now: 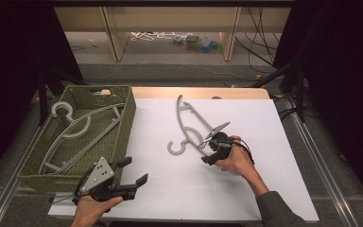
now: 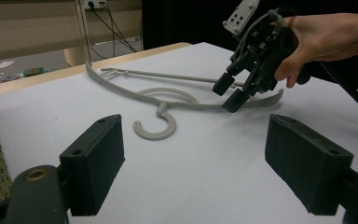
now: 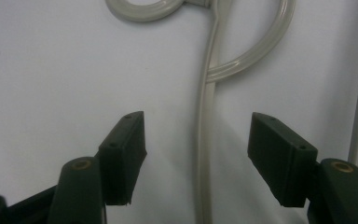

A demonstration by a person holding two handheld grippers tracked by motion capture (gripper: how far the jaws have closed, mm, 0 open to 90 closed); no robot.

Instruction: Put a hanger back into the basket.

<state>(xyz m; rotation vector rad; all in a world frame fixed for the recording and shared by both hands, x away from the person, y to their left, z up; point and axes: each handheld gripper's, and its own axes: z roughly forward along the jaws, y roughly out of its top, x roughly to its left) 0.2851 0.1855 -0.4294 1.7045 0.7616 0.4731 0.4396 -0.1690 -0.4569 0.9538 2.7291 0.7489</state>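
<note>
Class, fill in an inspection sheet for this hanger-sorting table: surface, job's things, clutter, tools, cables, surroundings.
Surface: white table top, bare around the work.
Job's things: grey hanger flat on the table; green woven basket at the left, holding more hangers.
Clutter: nothing seen on the table.
Tools: right tool open, jaws either side of the hanger's arm; left tool open, near the basket, holding nothing.
Cables: one trails from the right tool; more lie on the floor.
Surroundings: wooden shelf legs, dark curtains.

You are in a lab. Black curtains (image 1: 9, 52) hang on both sides, cables (image 1: 260, 42) lie on the floor, and a white worktop (image 1: 246, 118) sits in a metal frame (image 1: 321, 161).
</note>
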